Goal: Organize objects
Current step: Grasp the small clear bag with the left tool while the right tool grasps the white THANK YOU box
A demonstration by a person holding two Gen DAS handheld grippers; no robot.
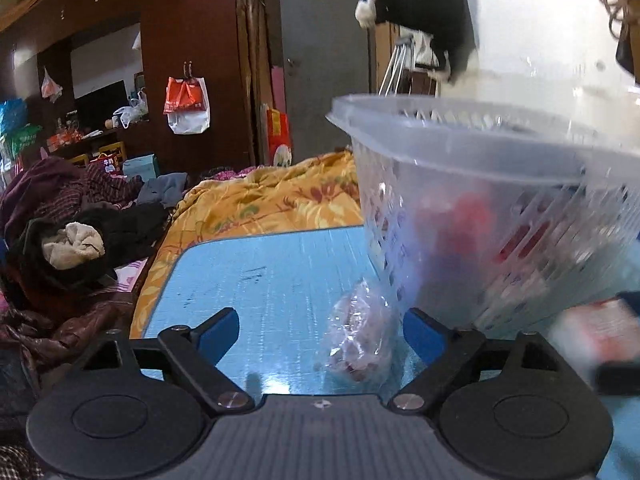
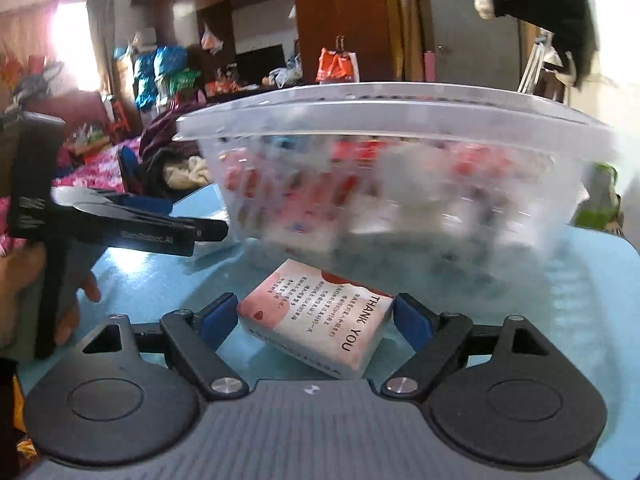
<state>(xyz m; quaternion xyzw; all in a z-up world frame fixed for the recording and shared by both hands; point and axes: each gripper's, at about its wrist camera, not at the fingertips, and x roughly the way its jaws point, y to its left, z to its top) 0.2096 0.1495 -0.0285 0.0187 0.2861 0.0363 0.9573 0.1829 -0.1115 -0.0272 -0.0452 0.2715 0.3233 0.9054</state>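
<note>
My right tongs (image 2: 316, 316) straddle the box (image 2: 320, 320), spread — left tongs (image 1: 320, 328) spread over the bag (image 1: 356, 340); next, squeeze, lift into the basket (image 2: 400, 120).

A yellow floral quilt (image 1: 272, 200) lies mid-frame in the left wrist view, with a heap of dark clothes (image 1: 72, 248) at left. An orange-and-white plastic bag (image 1: 187, 104) hangs on the brown wardrobe (image 1: 192, 40) at upper left. A grey door (image 1: 320, 60) stands at upper centre. Black-and-white clothing (image 1: 424, 12) hangs at the top right.
</note>
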